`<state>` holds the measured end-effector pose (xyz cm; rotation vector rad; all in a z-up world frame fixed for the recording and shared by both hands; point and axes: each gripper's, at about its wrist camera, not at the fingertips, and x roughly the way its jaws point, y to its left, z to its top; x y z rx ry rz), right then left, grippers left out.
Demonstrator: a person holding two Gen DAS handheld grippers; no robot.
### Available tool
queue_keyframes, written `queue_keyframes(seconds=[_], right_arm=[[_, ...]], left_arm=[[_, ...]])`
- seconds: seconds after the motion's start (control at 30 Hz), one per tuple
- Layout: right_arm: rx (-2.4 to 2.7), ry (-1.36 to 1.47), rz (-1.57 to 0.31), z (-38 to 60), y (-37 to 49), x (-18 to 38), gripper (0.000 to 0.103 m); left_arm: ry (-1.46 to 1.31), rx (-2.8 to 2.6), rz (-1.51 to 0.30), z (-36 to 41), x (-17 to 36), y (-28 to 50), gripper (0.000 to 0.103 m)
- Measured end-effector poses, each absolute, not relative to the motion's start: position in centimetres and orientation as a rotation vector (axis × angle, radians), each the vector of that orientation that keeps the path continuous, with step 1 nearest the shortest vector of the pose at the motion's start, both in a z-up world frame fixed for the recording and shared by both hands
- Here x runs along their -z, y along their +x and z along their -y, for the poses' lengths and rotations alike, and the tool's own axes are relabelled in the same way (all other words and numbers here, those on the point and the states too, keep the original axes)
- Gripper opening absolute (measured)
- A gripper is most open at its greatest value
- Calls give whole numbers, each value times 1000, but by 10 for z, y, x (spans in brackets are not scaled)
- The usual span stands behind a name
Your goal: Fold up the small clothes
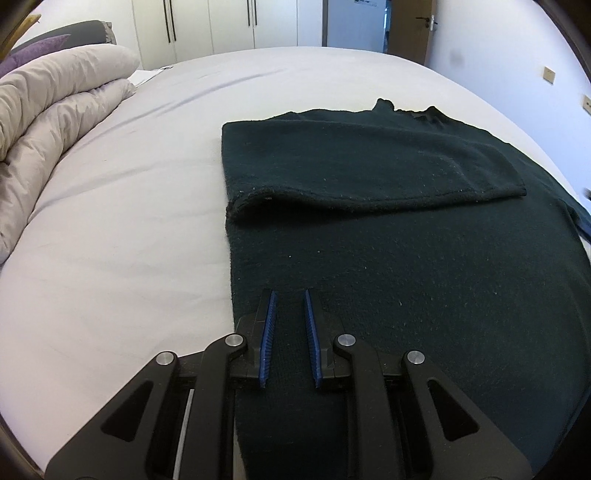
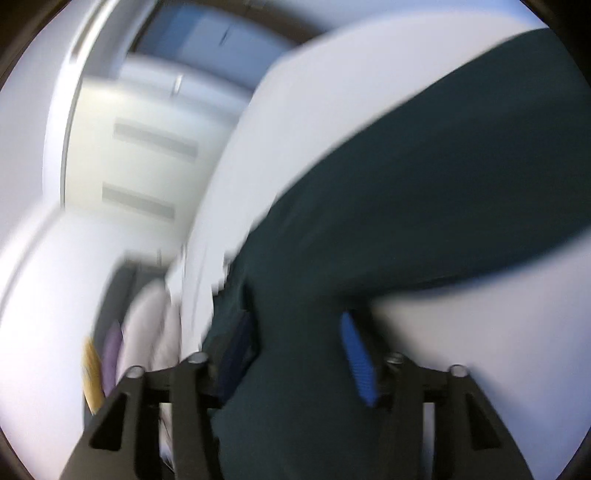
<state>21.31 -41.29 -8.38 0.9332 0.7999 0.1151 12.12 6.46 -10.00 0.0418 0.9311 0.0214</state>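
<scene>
A dark green knit garment (image 1: pixel 406 258) lies flat on the white bed (image 1: pixel 129 221), with one sleeve (image 1: pixel 369 184) folded across its chest. My left gripper (image 1: pixel 290 293) sits over the garment's left edge near me. Its blue pads stand a narrow gap apart, and dark ribbed cloth fills that gap. The right wrist view is tilted and badly blurred. There my right gripper (image 2: pixel 293 319) stands open over the garment (image 2: pixel 424 166), with cloth showing between the blue pads (image 2: pixel 358 362) but not pressed by them.
A bunched beige duvet (image 1: pixel 48 110) and pillows lie at the bed's left. White wardrobe doors (image 1: pixel 207 22) and a wooden door (image 1: pixel 410 29) stand beyond the far edge. Bare sheet (image 2: pixel 480 332) lies to the right of my right gripper.
</scene>
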Motion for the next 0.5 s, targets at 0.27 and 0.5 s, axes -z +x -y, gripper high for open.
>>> queue_keyframes(seconds=[0.27, 0.5], right_arm=[[235, 1297, -567, 562, 94, 83, 51], [264, 1329, -596, 571, 118, 85, 51]], left_arm=[[-29, 91, -834, -28, 53, 109, 16], [-85, 193, -836, 6, 43, 106, 16]])
